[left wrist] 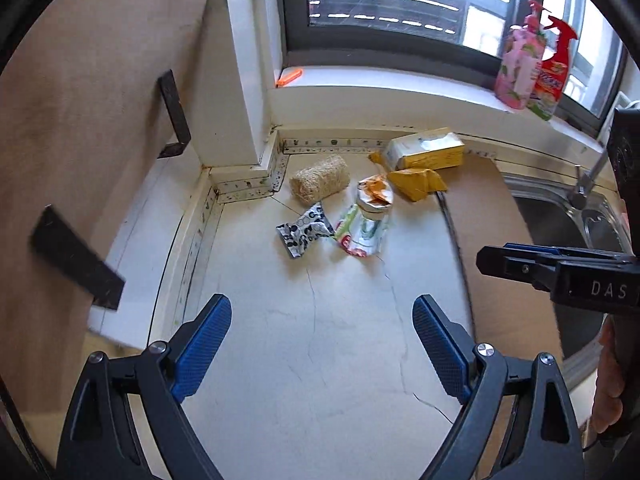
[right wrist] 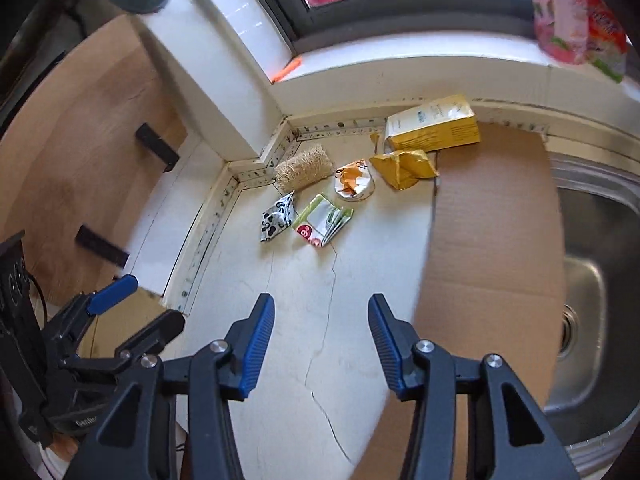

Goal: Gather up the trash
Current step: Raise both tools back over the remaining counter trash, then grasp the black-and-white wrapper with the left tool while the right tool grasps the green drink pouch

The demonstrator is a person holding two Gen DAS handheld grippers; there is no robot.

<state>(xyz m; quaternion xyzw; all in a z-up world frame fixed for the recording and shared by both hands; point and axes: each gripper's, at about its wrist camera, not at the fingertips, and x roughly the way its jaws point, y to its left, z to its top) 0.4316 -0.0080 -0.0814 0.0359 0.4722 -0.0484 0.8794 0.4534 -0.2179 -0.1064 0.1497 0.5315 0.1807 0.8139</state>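
Trash lies at the back of the white counter: a black-and-white wrapper, a green-and-white wrapper, a crushed orange-and-white cup and a crumpled yellow wrapper. My left gripper is open and empty, well short of the trash. My right gripper is open and empty over the counter; it also shows at the right of the left wrist view.
A loofah sponge and a yellow box lie by the back wall. Cardboard covers the counter beside a steel sink. Spray bottles stand on the windowsill. A wooden cabinet stands at the left.
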